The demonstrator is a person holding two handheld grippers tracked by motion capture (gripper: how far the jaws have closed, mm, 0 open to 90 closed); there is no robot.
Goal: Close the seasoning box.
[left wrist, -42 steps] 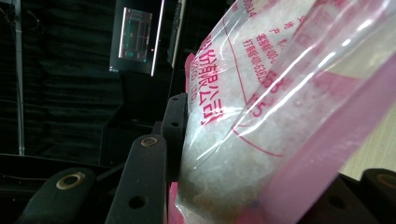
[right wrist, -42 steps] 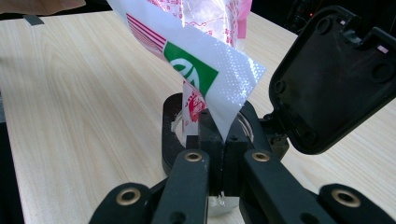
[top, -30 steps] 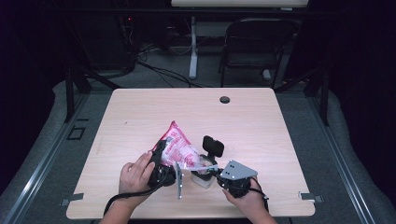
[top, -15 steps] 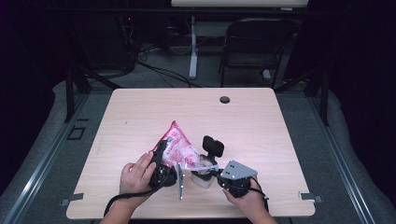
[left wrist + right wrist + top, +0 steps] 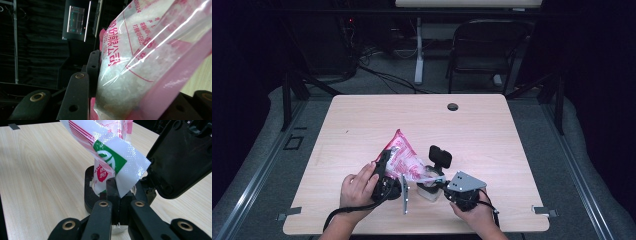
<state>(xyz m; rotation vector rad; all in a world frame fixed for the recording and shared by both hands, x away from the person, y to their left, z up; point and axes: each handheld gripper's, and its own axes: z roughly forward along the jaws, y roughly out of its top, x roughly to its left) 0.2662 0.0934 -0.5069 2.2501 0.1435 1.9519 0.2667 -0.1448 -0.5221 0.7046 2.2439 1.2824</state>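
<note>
A pink and clear plastic bag of white crystals (image 5: 404, 159) stands tilted over the near middle of the wooden table (image 5: 492, 130). My left gripper (image 5: 385, 169) is shut on the bag's fat lower part; in the left gripper view the bag (image 5: 140, 62) bulges between the black jaws of the left gripper (image 5: 140, 85). My right gripper (image 5: 432, 176) is shut on the bag's low corner. In the right gripper view that white and green corner (image 5: 117, 160) is pinched by the right gripper (image 5: 120, 193) just above a small black container (image 5: 88, 191), whose hinged lid (image 5: 180, 157) stands open.
A round cable hole (image 5: 452, 106) sits near the table's far edge. A black chair (image 5: 484, 50) and cables on the floor lie beyond the table. The person's hands (image 5: 357, 185) are at the near edge.
</note>
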